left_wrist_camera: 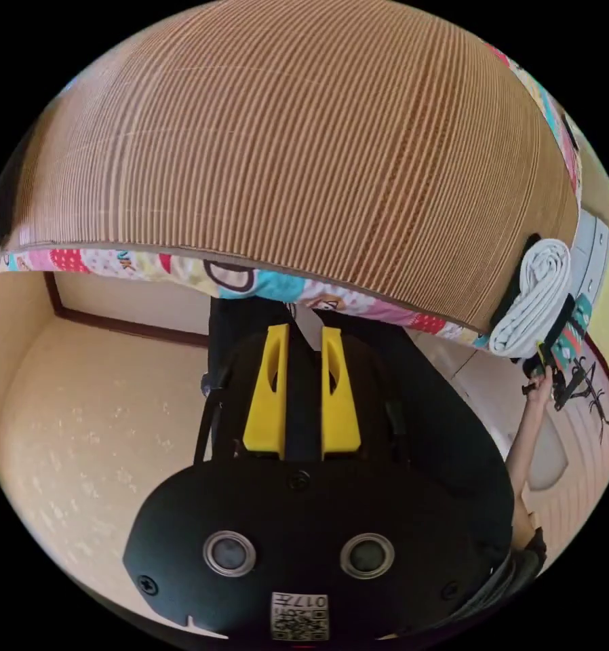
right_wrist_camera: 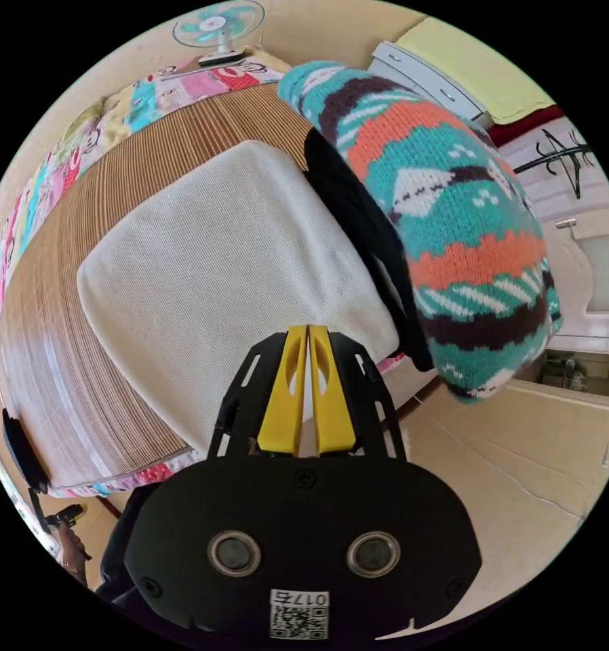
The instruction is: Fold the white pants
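White pants (right_wrist_camera: 216, 271) lie folded on the bed's mat (right_wrist_camera: 67, 380); my right gripper (right_wrist_camera: 307, 332) looks pinched on their near edge, left gripper (left_wrist_camera: 302, 336) narrow, empty. I'd let go gently.

White pants (right_wrist_camera: 216, 271), teal-orange patterned sweater (right_wrist_camera: 447, 244)

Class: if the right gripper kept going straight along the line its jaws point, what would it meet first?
Most likely the folded white pants on the striped mat: the right gripper points at their near edge, though depth is uncertain.
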`<state>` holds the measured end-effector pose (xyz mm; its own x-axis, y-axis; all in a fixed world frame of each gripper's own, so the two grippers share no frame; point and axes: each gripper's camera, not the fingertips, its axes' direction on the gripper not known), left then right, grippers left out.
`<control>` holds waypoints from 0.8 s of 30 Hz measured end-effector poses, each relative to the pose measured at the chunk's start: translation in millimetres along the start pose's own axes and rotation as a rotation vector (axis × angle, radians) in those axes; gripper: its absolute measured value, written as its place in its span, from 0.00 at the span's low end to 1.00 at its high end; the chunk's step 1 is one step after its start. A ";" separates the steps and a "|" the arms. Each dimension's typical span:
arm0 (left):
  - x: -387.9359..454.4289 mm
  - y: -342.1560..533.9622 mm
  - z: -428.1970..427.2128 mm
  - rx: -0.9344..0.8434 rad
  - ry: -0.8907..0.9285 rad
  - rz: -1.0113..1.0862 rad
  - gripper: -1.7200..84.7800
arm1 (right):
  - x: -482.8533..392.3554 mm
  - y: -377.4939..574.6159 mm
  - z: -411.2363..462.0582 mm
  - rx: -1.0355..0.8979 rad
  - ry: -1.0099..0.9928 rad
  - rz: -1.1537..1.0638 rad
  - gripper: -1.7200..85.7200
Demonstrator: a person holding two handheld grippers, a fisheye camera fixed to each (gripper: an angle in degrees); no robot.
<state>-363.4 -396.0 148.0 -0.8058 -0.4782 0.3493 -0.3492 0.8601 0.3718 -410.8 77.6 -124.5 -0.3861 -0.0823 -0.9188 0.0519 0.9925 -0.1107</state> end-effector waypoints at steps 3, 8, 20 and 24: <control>-73.8 35.8 -27.8 0.095 0.089 -0.179 0.11 | 2.3 38.7 -30.3 0.104 -0.263 0.102 0.02; -140.2 74.0 -23.6 0.138 0.192 -0.289 0.11 | -68.0 78.6 -38.6 0.022 -0.732 -0.057 0.02; -344.0 70.4 -136.3 0.440 0.166 -0.327 0.17 | -304.7 136.4 -73.7 -0.161 -0.892 -0.386 0.02; -383.9 72.7 -213.7 0.653 -0.102 -0.314 0.20 | -336.4 159.2 -68.5 -0.206 -0.920 -0.351 0.02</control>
<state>22.8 -187.8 224.7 -0.6504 -0.7279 0.2173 -0.7593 0.6311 -0.1587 -335.7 269.4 192.9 0.5172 -0.3244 -0.7920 -0.1219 0.8881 -0.4433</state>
